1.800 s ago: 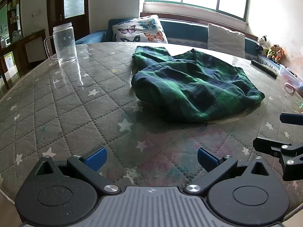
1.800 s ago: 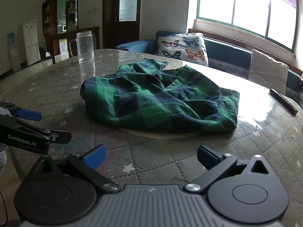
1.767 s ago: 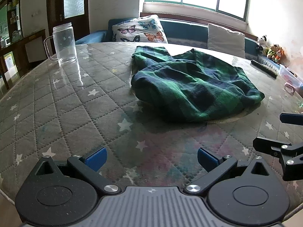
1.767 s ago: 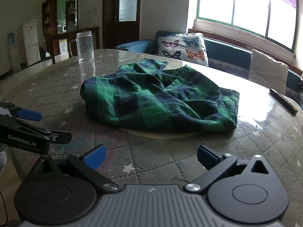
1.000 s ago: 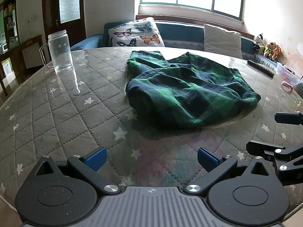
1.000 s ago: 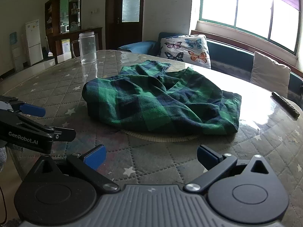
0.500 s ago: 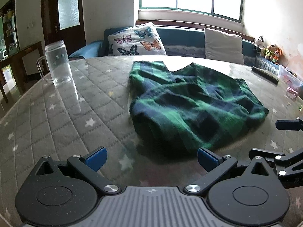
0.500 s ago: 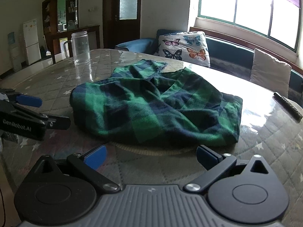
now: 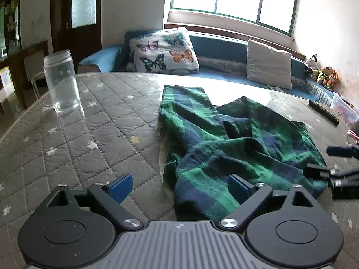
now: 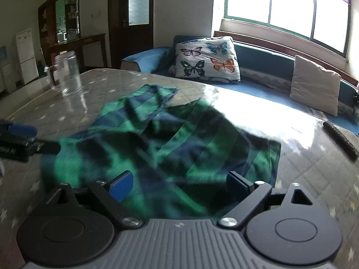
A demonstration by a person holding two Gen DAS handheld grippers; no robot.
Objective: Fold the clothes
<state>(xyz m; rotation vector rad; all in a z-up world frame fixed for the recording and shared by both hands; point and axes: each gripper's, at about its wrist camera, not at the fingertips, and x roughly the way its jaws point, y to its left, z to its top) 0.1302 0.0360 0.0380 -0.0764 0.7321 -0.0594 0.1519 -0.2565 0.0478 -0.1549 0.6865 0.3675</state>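
Green-and-navy plaid garment (image 9: 235, 143), blue-padded tools

Motion blur smears the crumpled green-and-navy plaid garment (image 10: 170, 148) in the right wrist view — its near edge hides behind the gripper body.

I am counting one green plaid garment (image 9: 235, 143), one glass mug (image 9: 61, 83), one remote control (image 9: 324, 112), two cushions, butterfly (image 9: 163, 50) and plain (image 9: 268, 67), and two grippers (image 9: 179, 186) (image 10: 178, 185).
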